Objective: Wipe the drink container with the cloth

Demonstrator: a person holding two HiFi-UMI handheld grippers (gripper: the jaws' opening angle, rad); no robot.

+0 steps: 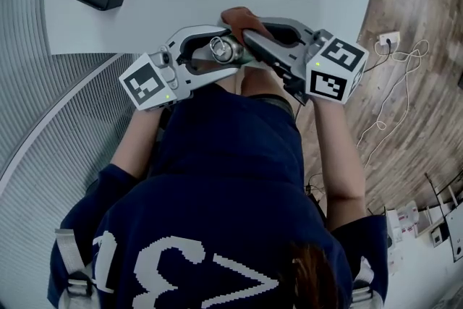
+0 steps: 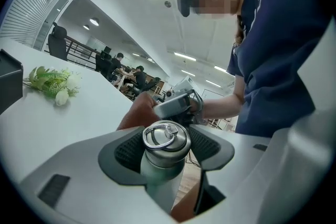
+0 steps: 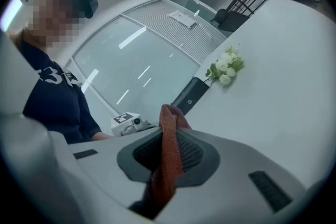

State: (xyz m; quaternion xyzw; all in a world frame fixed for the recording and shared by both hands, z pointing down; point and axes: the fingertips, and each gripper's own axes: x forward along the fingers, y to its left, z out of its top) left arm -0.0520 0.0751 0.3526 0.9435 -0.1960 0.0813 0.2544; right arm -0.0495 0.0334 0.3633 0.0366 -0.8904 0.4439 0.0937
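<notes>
Drink container (image 2: 165, 139) is being clamped by the left tool (image 2: 167, 148), cloth (image 3: 170, 134) by the right tool (image 3: 168, 157); flowers (image 3: 226, 71) on the surface (image 3: 283, 92) are being missed by the head view.

Drink container (image 1: 226, 49): brushed-metal bottle with its cap on and a steel ring on top. It is clamped at the neck between the left gripper's (image 2: 167, 155) pads and held in the air at the near table edge, cap tilted up and back along the jaws. Cloth (image 3: 169, 160): rust-red weave, bunched into a narrow fold and pinched between the right gripper's (image 3: 170, 157) pads. One end sticks out past the tips. It sits just beyond the bottle's far side; contact unclear.
</notes>
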